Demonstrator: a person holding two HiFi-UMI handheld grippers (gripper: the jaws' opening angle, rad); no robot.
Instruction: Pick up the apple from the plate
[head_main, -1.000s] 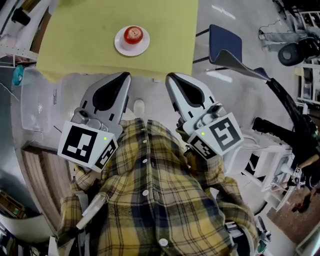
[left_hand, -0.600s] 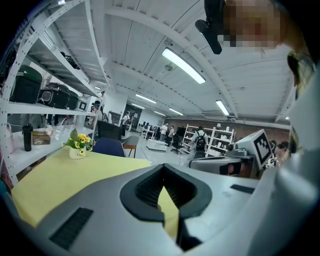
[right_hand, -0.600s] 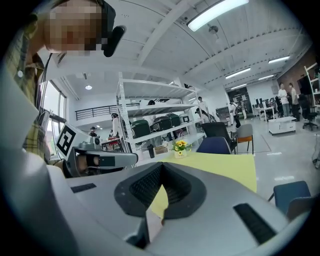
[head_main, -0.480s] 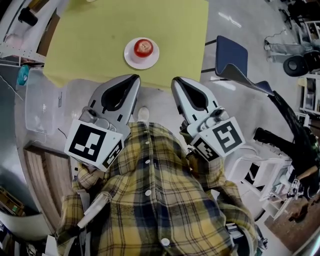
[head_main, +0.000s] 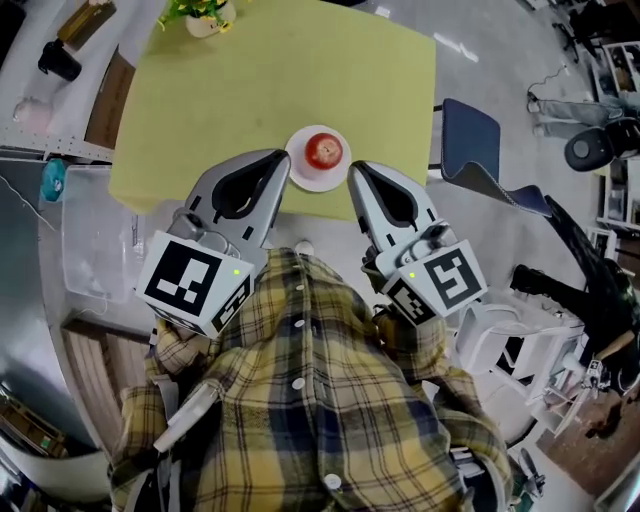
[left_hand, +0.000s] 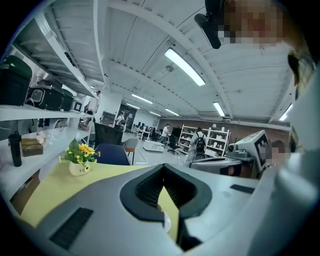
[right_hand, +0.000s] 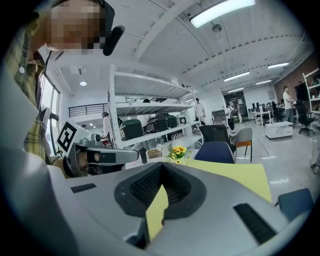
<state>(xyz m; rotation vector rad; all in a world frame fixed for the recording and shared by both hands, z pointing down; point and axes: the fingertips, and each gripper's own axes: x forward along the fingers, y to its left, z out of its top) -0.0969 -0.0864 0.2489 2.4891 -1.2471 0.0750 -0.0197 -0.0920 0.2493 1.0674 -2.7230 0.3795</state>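
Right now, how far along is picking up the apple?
Nothing done: the apple sits on its plate. In hand: the left hand-held gripper and right hand-held gripper flank the plate, both shut and empty. Left: open one, grip the apple, lift.

1. One apple (head_main: 323, 150).
2. One white plate (head_main: 300, 176).
3. One yellow-green table (head_main: 250, 90).
4. Two sets of tongs: the left tongs (head_main: 282, 162) and the right tongs (head_main: 354, 172).
5. One pot of yellow flowers (head_main: 203, 14).
6. Two blue chairs: the side chair (head_main: 468, 132) and the far chair (left_hand: 112, 154).
7. One clear bin (head_main: 92, 235) on the floor.
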